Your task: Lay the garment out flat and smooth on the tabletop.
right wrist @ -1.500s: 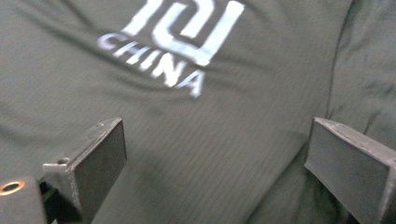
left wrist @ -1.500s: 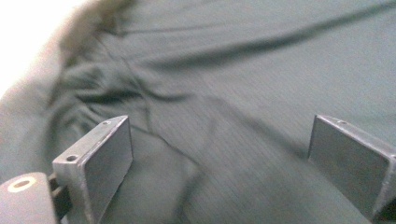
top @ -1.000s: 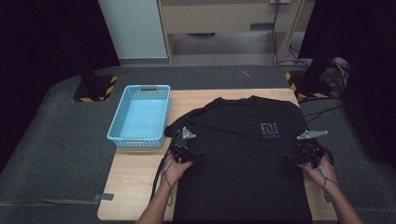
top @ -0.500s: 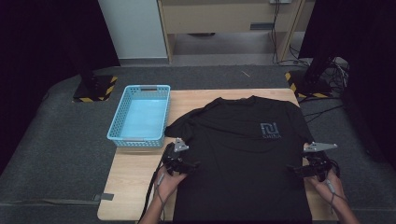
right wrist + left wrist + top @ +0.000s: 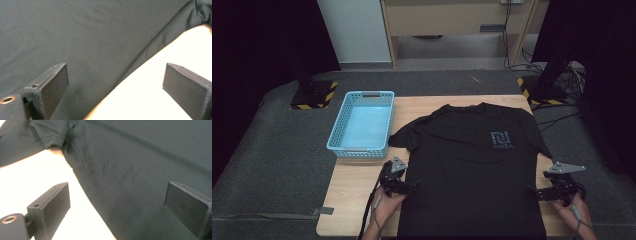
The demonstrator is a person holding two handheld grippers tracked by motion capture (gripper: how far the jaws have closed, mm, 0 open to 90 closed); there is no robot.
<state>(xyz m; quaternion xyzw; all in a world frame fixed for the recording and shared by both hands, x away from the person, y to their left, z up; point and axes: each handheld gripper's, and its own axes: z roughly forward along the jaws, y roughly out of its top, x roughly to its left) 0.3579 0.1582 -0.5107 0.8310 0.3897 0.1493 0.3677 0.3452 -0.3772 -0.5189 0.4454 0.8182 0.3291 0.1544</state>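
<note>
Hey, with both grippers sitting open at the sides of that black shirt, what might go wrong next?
The left gripper and right gripper each straddle a side edge of the black T-shirt with jaws open. Closing too shallow may catch one layer or miss the fabric. Uneven grips could skew the fold. The shirt's hem reaches the table's near edge, so a pull toward the person might drag it off.

My high view is dim and dark at the sides. In both gripper views the pale wooden tabletop glares white, slightly blurry.
</note>
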